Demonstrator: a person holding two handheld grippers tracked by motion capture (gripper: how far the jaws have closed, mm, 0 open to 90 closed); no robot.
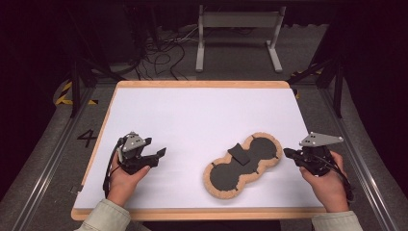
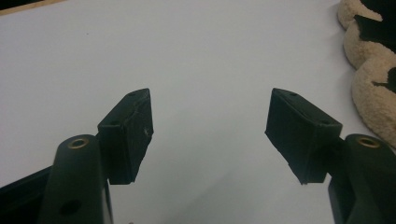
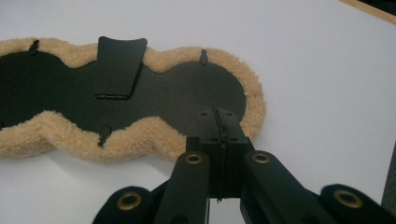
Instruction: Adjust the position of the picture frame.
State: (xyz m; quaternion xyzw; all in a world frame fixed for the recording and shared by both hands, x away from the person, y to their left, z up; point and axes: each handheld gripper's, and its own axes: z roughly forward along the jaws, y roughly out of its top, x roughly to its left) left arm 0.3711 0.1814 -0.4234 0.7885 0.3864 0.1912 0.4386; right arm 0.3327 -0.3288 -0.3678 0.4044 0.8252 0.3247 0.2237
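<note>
A peanut-shaped pad (image 1: pixel 225 177) with a tan fleece rim and a black middle lies right of centre on the white table (image 1: pixel 192 115). A black flap (image 1: pixel 239 154) rests across its waist. My left gripper (image 1: pixel 155 147) is held at the table's left, well apart from the pad, jaws open and empty (image 2: pixel 210 130). The pad's fleece rim (image 2: pixel 369 88) appears at the right edge of the left gripper view. My right gripper (image 1: pixel 287 153) is at the pad's right end, shut. In the right gripper view its closed jaws (image 3: pixel 219 122) hover over the fleece rim (image 3: pixel 154 135), the flap (image 3: pixel 119 65) farther off.
The white table top has a wooden border (image 1: pixel 202 83). Behind it on the floor stand a grey metal frame (image 1: pixel 238 21) and loose cables (image 1: pixel 159 53). Metal rails run along both sides of the table. Bare white surface lies between the two grippers and behind the pad.
</note>
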